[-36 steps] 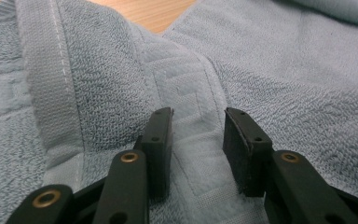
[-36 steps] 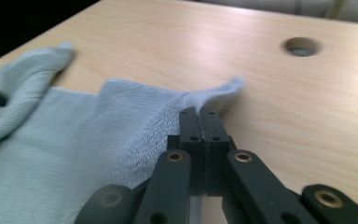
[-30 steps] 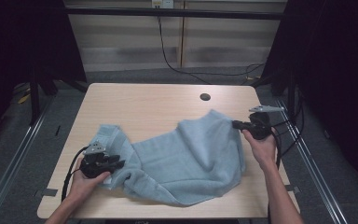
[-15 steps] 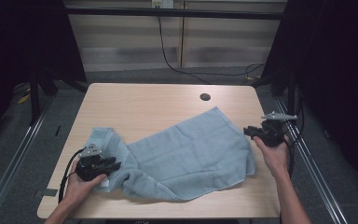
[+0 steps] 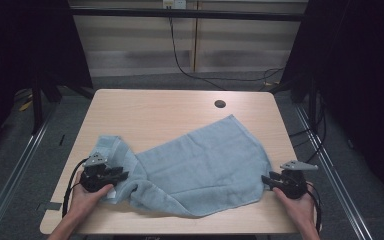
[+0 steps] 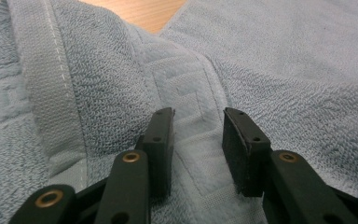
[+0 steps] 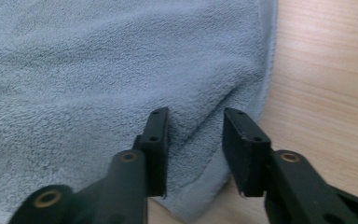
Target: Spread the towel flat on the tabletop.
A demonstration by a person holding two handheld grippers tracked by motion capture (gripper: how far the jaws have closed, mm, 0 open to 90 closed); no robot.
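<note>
Overhead light hits table evenly, no glare on wood. Surroundings drop to near black both sides, floor dim. Soft short shadows under towel edge. High view a bit soft, low-res. Gripper views: terry weave sharp mid-frame, black jaws at bottom slightly blurry, right gripper view softer overall.

Folded towel hides its own underside and the table beneath.
</note>
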